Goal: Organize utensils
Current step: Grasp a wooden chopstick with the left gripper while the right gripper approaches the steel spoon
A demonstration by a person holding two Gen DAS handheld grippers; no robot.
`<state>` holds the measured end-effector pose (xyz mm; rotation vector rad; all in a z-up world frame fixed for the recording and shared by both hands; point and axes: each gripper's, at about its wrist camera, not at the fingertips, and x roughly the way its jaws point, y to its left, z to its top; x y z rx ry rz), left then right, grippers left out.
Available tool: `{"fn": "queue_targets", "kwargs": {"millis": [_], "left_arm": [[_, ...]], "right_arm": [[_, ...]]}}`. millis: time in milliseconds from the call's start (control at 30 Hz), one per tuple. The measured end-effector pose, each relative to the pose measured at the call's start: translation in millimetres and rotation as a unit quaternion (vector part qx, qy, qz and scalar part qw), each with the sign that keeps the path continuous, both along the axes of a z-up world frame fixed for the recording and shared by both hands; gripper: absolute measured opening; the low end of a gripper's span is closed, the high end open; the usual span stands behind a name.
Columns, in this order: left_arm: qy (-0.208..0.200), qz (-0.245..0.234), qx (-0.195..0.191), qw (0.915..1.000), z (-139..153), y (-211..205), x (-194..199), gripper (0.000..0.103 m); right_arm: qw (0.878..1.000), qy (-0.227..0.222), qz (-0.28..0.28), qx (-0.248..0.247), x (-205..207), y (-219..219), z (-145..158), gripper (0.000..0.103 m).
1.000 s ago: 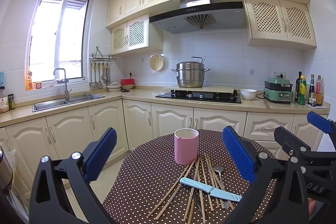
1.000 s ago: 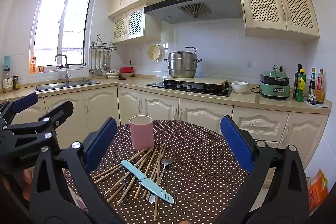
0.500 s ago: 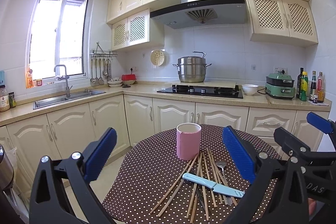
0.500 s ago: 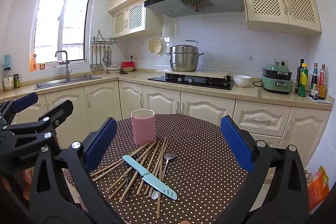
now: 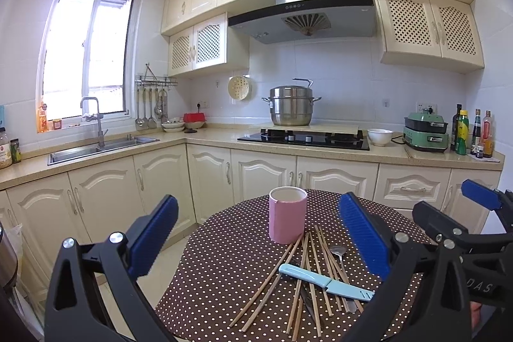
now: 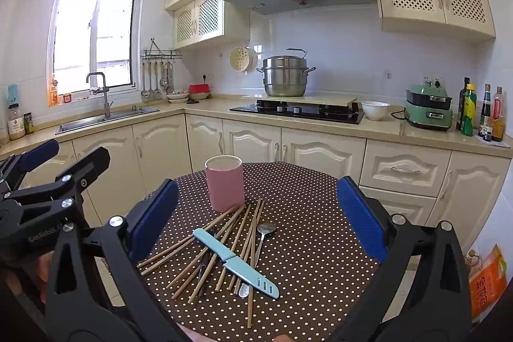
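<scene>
A pink cylindrical holder [image 5: 287, 219] [image 6: 224, 183] stands upright on a round table with a brown polka-dot cloth [image 5: 224, 271] [image 6: 307, 246]. In front of it lies a heap of several wooden chopsticks [image 5: 272, 281] [image 6: 221, 249]. A light-blue sheathed knife [image 5: 323, 278] [image 6: 235, 263] lies across the heap, with a metal spoon [image 5: 338, 252] [image 6: 264, 229] beside it. My left gripper [image 5: 256, 242] hovers open above the table's near side. My right gripper [image 6: 256, 220] is open too, framing the heap. Neither holds anything.
Cream kitchen cabinets and a counter run behind the table, with a sink [image 5: 96, 148], a black hob [image 5: 304, 138] carrying a steel pot [image 5: 290, 106], a white bowl [image 5: 380, 137] and bottles [image 5: 471, 133]. An orange bag [image 6: 487, 281] sits on the floor at the right.
Both cameras have tilted down and drawn slightly closer, so the holder and utensils sit higher and larger in view. Both grippers stay open; nothing on the table has moved.
</scene>
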<state>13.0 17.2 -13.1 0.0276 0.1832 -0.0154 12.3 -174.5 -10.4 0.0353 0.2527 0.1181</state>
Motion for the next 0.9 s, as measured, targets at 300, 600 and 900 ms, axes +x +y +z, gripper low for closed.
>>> {"fn": "queue_targets", "kwargs": {"millis": [300, 600, 900], "left_arm": [[0.119, -0.062, -0.06, 0.9892, -31, 50, 67, 0.098], [0.298, -0.103, -0.003, 0.9489, -120, 54, 149, 0.06], [0.377, -0.094, 0.073, 0.9187, -165, 34, 194, 0.055]], "right_arm": [[0.997, 0.068, -0.013, -0.015, 42, -10, -25, 0.097], [0.989, 0.137, -0.039, -0.038, 93, -23, -67, 0.097], [0.98, 0.187, -0.043, -0.05, 124, -30, -97, 0.097]]}}
